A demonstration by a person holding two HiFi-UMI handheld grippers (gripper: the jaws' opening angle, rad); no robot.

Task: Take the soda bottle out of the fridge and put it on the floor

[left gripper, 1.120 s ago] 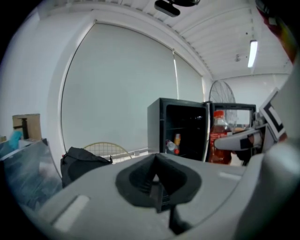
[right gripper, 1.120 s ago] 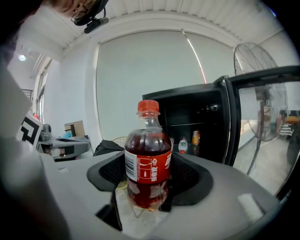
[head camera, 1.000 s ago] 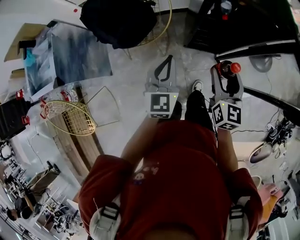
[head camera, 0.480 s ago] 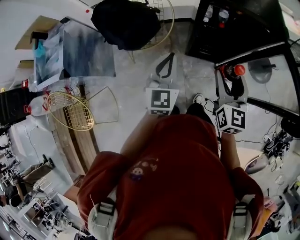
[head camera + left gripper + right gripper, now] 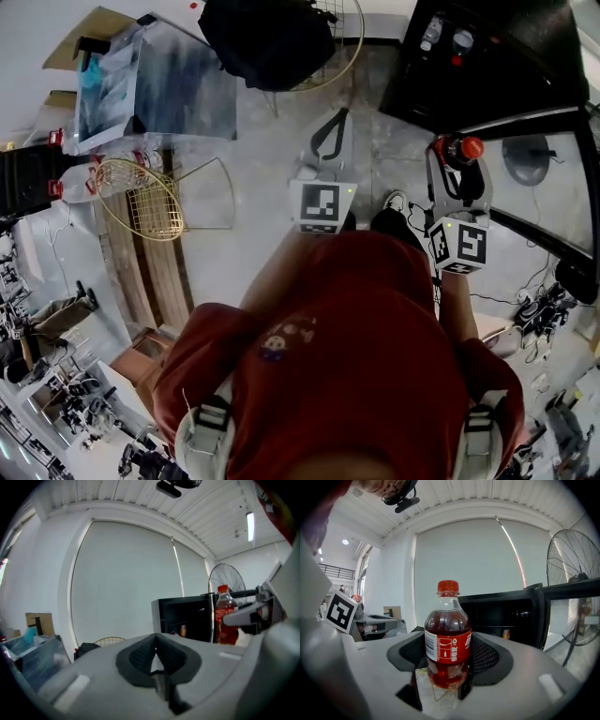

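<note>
Soda bottle (image 5: 448, 634) is already out of the fridge (image 5: 487, 56), clamped in the right gripper (image 5: 448, 660). The dark ribbed pads press on the label and lower half of the bottle, and its red cap points away from the person. From above, it hangs in the air over the pale floor (image 5: 262, 187), just in front of the open black fridge and beside its swung-out glass door (image 5: 553, 159). The left gripper (image 5: 156, 660) has its jaws pressed together with nothing in them, and it is held out next to the right one.

What remains, as I judge it, is the lowering and the release, and a few things could spoil that. The bottle is smooth, round plastic and mostly full, so a grip this low could let it rock or slide if the arm drops fast. If the jaws let go before the base sits flat, it will likely topple and roll. The person's shoe (image 5: 394, 173) is right under the grippers, and the door edge is close on the right. A careless descent could knock the bottle against either one. A clear patch of floor a little further forward looks the safer spot.
</note>
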